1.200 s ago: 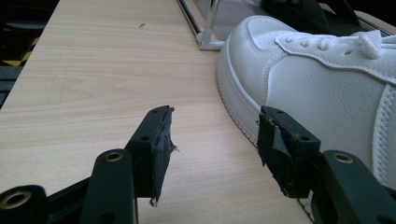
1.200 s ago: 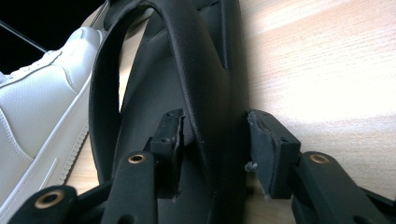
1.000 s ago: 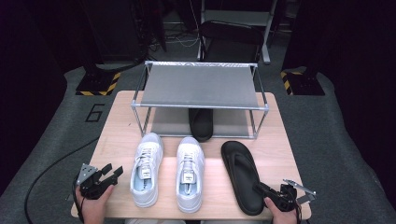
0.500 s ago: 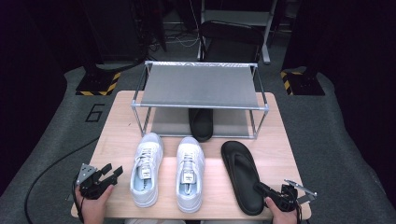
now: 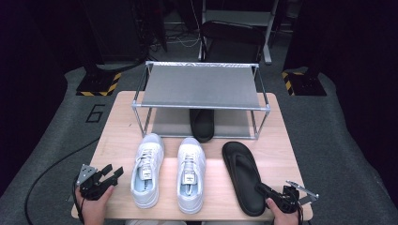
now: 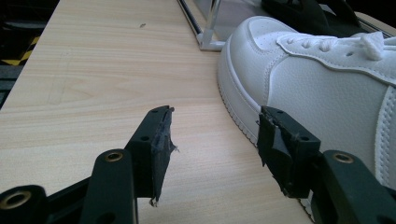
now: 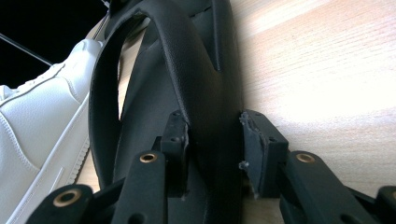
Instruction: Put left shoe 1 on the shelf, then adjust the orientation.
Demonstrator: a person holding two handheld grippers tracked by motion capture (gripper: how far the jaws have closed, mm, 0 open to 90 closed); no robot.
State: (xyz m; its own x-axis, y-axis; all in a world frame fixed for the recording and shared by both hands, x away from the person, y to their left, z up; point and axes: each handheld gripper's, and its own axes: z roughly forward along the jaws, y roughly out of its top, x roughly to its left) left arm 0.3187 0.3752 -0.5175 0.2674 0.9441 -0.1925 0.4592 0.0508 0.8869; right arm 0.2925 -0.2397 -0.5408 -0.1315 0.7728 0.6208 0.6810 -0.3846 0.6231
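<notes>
- The right tool [image 5: 264, 190] sat at the heel end of the black flip-flop [image 5: 242, 176] on the table [image 5: 112, 136]; its jaws had just been closing, straddling the heel-side edge, and whether the pads pressed yet I could not tell.
- One matching black flip-flop [image 5: 202, 123] already lay beyond it on the rack's [image 5: 202, 84] lower shelf, so half that pair looked stowed.
- The left tool [image 5: 112, 172] stood wide and empty beside the left white sneaker [image 5: 146, 168]; both sneakers remained unshelved.
- The held flip-flop looked matte, with an arched strap.

sneakers [image 5: 169, 174] left of flip-flop [image 5: 242, 176] | second flip-flop [image 5: 202, 123] — seemingly under rack [image 5: 201, 86]
</notes>
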